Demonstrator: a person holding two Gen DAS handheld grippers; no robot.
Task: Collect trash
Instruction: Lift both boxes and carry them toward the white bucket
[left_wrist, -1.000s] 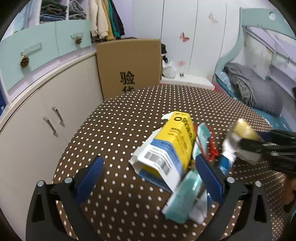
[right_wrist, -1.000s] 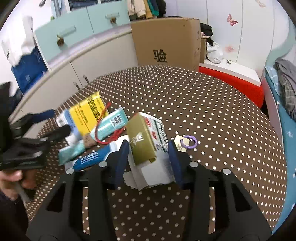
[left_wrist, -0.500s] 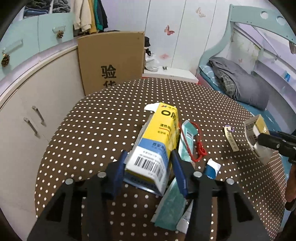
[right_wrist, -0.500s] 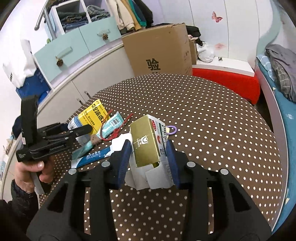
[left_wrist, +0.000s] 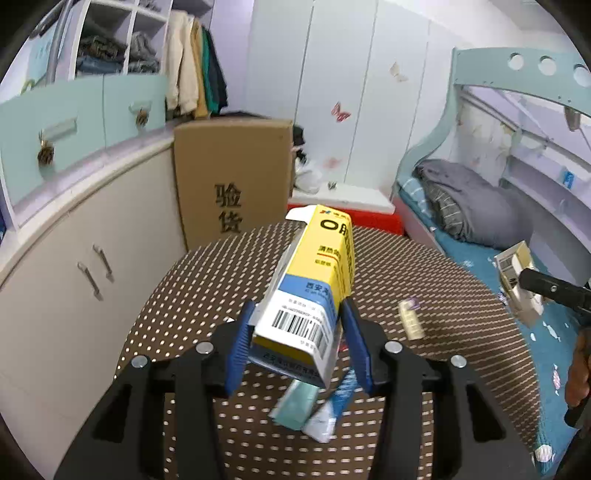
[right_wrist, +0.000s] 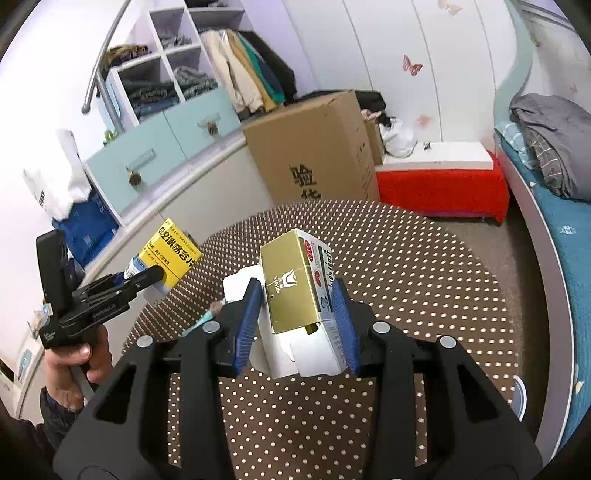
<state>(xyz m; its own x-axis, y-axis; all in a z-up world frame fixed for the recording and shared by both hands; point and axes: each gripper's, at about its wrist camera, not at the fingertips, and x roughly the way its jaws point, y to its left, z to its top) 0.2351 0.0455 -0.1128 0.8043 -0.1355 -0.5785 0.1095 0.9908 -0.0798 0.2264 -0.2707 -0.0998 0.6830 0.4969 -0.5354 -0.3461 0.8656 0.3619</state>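
Note:
My left gripper (left_wrist: 297, 321) is shut on a yellow and blue carton (left_wrist: 317, 280) and holds it above the round brown dotted table (left_wrist: 207, 280). The carton also shows in the right wrist view (right_wrist: 171, 254). My right gripper (right_wrist: 297, 301) is shut on a gold and white box (right_wrist: 295, 288), lifted above the table (right_wrist: 424, 266); the box also shows at the right in the left wrist view (left_wrist: 517, 277). Teal and blue tubes (left_wrist: 314, 406) and a small tag (left_wrist: 410, 317) lie on the table.
A big cardboard box (left_wrist: 232, 184) stands behind the table beside white cabinets (left_wrist: 74, 236). A bed with grey bedding (left_wrist: 472, 206) is at the right. A red-sided low platform (right_wrist: 439, 184) lies beyond the table.
My left gripper closed on the yellow carton and lifted it off the table. My right gripper rose higher with the gold box. Both views tilted up toward the room.

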